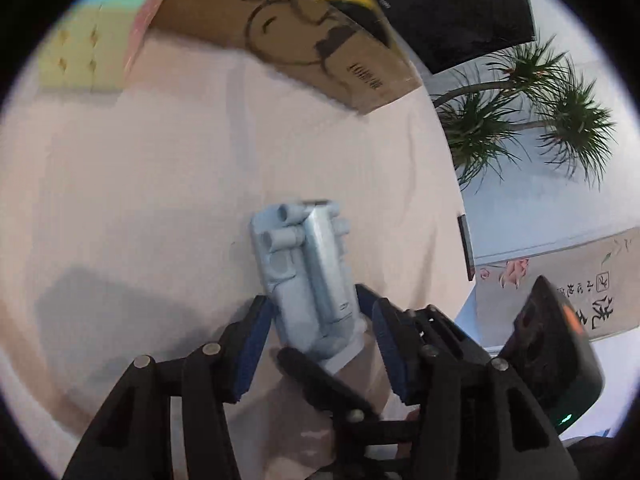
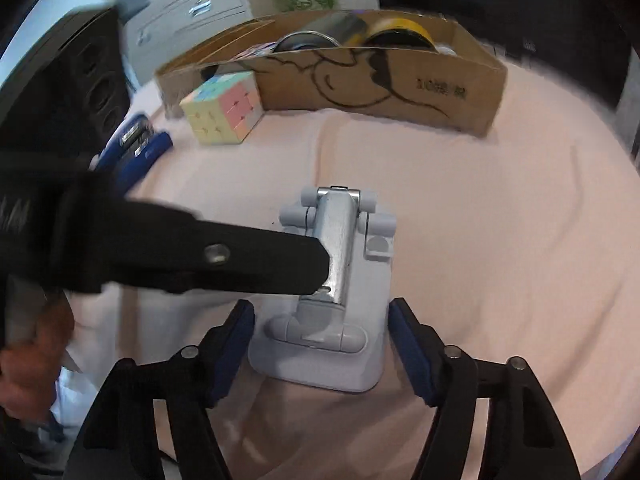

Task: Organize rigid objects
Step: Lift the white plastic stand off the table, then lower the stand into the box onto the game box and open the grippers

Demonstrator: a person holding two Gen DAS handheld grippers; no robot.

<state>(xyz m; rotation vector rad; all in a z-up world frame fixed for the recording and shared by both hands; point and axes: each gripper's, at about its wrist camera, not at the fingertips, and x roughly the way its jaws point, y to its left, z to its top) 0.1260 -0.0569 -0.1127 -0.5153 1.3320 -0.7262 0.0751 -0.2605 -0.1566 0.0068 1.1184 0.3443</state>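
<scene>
A pink cloth [image 2: 500, 208] carries a cardboard box [image 2: 360, 80], pastel cube [image 2: 224, 108], blue stapler [image 2: 140, 148] and grey stand [image 2: 340, 300].

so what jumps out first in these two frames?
The pale grey folding stand lying on the pink cloth at centre, flanked by both grippers: the right gripper straddles its base with fingers apart, and the left gripper comes in from the side. Behind it sits a cardboard box holding tape rolls, with a pastel puzzle cube beside it.
</scene>
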